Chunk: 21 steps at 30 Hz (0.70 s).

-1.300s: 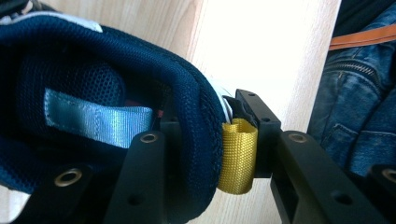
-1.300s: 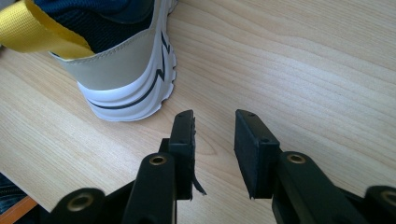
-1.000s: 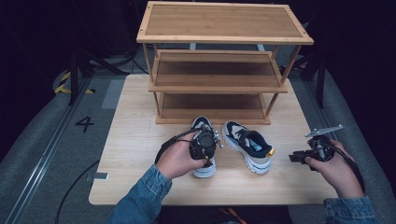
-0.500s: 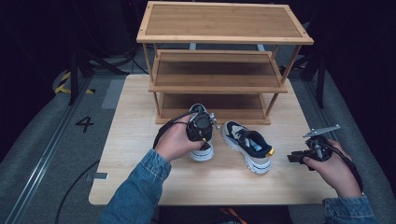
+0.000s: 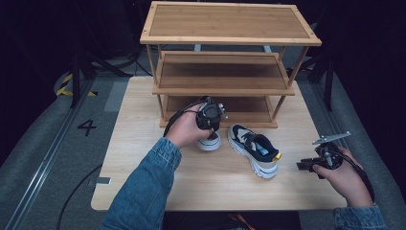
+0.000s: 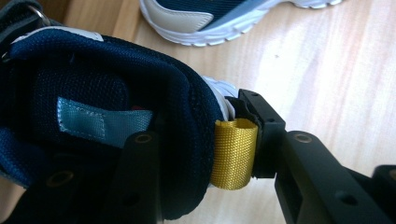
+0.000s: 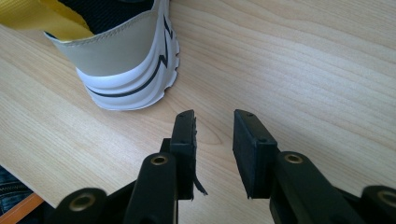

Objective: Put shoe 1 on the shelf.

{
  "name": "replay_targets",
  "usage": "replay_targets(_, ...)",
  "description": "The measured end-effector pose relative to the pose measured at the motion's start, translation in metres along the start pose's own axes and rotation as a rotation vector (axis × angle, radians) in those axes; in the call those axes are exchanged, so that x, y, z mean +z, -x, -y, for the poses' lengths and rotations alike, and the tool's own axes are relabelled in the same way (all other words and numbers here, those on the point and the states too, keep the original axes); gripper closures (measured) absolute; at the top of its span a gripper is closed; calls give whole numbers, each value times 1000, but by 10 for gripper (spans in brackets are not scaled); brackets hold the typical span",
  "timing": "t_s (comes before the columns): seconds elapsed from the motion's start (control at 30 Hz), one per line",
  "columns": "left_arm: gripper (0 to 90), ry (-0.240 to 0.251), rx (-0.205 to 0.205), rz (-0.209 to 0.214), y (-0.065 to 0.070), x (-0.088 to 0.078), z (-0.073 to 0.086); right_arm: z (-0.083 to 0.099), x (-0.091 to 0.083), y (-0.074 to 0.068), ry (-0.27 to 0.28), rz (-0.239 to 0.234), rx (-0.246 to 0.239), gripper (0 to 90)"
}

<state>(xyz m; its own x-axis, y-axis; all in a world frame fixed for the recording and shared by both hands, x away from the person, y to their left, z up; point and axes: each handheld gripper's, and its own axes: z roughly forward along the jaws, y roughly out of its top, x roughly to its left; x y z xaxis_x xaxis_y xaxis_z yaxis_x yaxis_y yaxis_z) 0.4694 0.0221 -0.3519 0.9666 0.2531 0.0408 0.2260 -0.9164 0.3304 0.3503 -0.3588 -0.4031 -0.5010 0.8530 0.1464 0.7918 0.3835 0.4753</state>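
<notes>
Yellow webbing marks the heel loop (image 6: 232,154) of the navy mesh shoe (image 6: 107,140), and the left gripper (image 6: 210,158) is clenched across that heel collar, one jaw inside, one behind the loop. It carries the shoe just in front of the wooden rack (image 5: 225,62); I judge this the carry-to-shelf step, with the next move calling for sliding it onto the bottom shelf (image 5: 249,106). Nearer, the right gripper (image 7: 214,140) hangs with jaws apart, grasping nothing, behind the second shoe (image 5: 253,149) resting on the table (image 5: 143,163).
</notes>
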Motion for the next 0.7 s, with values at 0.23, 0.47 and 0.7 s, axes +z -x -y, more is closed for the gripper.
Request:
replay_targets(0.23, 628, -30, 19, -15, -12, 13, -6, 3, 0, 0, -1, 4, 4, 710)
replay_targets(0.47, 616, -31, 71, -52, -26, 27, -6, 2, 0, 0, -3, 1, 1, 711)
replay_targets(0.7, 602, -47, 29, -35, -31, 32, -1, 3, 1, -1, -7, 1, 0, 715)
